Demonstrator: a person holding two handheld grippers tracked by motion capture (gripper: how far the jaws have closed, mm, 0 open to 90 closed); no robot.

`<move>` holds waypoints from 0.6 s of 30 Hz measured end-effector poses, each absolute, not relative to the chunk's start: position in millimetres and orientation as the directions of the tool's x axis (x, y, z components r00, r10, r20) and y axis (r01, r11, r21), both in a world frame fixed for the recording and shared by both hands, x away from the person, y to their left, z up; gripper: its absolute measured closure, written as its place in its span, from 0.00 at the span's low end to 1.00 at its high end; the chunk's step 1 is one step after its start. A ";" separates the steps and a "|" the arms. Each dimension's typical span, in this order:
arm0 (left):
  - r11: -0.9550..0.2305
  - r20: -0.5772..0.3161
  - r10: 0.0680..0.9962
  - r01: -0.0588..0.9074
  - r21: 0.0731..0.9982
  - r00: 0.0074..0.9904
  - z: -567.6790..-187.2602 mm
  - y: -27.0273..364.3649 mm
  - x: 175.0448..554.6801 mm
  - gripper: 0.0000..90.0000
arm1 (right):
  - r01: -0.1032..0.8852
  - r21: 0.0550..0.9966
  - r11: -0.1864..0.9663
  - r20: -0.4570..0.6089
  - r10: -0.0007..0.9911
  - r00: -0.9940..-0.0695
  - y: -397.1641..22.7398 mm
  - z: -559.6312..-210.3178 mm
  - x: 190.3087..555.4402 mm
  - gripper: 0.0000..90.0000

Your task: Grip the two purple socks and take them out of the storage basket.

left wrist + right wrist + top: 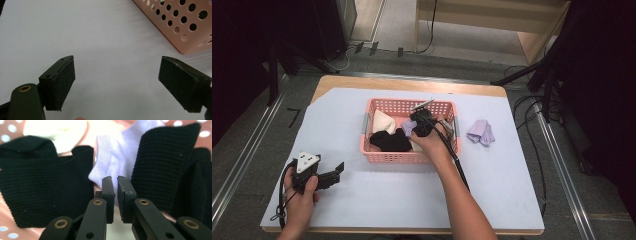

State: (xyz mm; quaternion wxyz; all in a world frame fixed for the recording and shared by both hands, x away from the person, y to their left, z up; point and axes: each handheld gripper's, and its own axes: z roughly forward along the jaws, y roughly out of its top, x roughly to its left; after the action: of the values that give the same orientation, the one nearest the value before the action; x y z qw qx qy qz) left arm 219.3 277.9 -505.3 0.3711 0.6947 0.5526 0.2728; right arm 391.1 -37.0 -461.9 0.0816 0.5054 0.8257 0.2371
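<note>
The right claw (115,182) is nearly pressed together on a fold of the lilac sock (117,157) inside the pink basket (384,156); the thin pinch could slip or drag a black sock (42,187) along. The left claw (116,80) sits spread and empty, near left on the worktop (362,200). Count: one basket, one cream sock (382,121), another lilac pair (481,132) lying right of the basket.

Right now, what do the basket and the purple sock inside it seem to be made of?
Basket: looks like rigid pink plastic, with a matte finish and walls punched with even round holes. Purple sock: soft knitted fabric, probably cotton; fine ribbing shows at its edge, and the surface is matte and slightly fuzzy.
</note>
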 end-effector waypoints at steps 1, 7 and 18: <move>-0.114 -0.031 0.970 0.565 0.817 0.241 -505.3 277.9 219.2 0.17 | 0.801 0.462 0.381 0.103 0.874 -0.475 -36.6 -462.8 392.7 0.93; -0.113 -0.031 0.971 0.566 0.817 0.239 -505.1 277.8 218.9 0.17 | 0.833 0.406 0.377 0.089 0.890 -0.446 -34.8 -462.9 401.9 0.88; -0.114 -0.032 0.970 0.565 0.817 0.242 -505.2 278.1 219.1 0.17 | 0.853 0.333 0.401 0.013 0.903 -0.429 -29.5 -467.7 410.2 0.78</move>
State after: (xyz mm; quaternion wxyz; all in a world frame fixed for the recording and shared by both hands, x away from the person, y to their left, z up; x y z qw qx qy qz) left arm 219.1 278.1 -505.2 0.3714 0.6951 0.5521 0.2721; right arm 410.2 -29.5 -467.7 0.0849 0.5273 0.8327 0.1460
